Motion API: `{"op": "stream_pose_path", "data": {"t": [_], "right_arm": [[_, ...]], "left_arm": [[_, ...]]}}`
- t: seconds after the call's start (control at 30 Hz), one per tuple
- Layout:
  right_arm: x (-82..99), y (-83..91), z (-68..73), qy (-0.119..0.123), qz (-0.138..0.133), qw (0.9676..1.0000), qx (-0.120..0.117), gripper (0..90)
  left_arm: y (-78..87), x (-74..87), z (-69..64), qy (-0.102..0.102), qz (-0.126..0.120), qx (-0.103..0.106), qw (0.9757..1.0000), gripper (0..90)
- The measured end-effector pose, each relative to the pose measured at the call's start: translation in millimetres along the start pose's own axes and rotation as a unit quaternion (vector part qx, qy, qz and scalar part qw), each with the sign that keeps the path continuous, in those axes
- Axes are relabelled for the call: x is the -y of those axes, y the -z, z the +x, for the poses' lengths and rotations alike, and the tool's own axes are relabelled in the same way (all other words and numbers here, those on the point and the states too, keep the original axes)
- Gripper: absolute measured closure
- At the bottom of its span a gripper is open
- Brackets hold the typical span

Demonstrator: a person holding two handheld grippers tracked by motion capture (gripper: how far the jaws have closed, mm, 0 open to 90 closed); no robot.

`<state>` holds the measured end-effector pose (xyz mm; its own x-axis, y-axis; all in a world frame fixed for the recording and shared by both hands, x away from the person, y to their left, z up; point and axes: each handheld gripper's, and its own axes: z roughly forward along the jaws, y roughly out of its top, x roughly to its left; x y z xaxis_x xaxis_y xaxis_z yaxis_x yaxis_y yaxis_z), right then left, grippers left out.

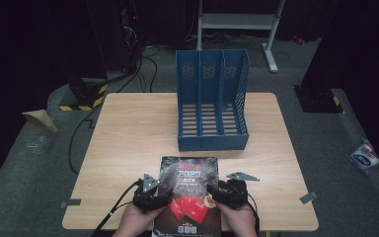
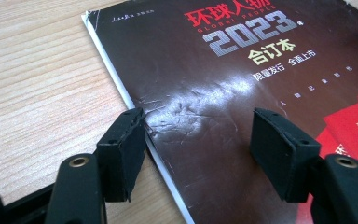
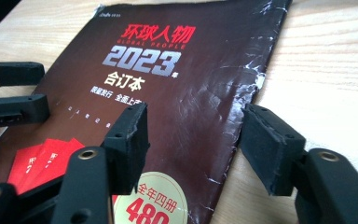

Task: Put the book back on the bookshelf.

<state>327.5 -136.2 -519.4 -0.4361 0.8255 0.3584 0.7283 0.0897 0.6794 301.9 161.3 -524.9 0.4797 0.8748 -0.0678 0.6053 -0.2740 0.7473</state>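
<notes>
A dark, glossy magazine (image 1: 190, 190) with red and silver "2023" lettering lies flat at the near edge of the wooden table (image 1: 128, 138). My left gripper (image 1: 157, 196) is open at its left edge; in the left gripper view (image 2: 198, 147) the jaws straddle the magazine (image 2: 223, 84) spine, one over the table, one over the cover. My right gripper (image 1: 220, 194) is open at the right edge; in the right gripper view (image 3: 193, 140) its jaws straddle the worn right border of the magazine (image 3: 168, 84). The left gripper (image 3: 16, 91) also shows there at far left.
A blue three-slot file rack (image 1: 211, 101) stands at the back middle of the table, its open front facing the magazine. Bare wood lies to the left and right of it. Cables, a metal stand and floor clutter sit beyond the table.
</notes>
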Motion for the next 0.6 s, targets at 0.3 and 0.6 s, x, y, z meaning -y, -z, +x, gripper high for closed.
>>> {"op": "stream_pose_path", "data": {"t": [0.3,0.6], "right_arm": [[-0.7,10.9,-8.1,-0.019,-0.032,0.9983,-0.045,50.0],[1.7,15.6,-12.7,-0.030,-0.028,0.9975,-0.058,59.6]], "left_arm": [[1.0,1.6,0.8,-0.008,-0.003,-0.002,1.0000,36.4],[1.5,2.5,0.6,0.002,-0.007,-0.009,0.9999,39.4]]}}
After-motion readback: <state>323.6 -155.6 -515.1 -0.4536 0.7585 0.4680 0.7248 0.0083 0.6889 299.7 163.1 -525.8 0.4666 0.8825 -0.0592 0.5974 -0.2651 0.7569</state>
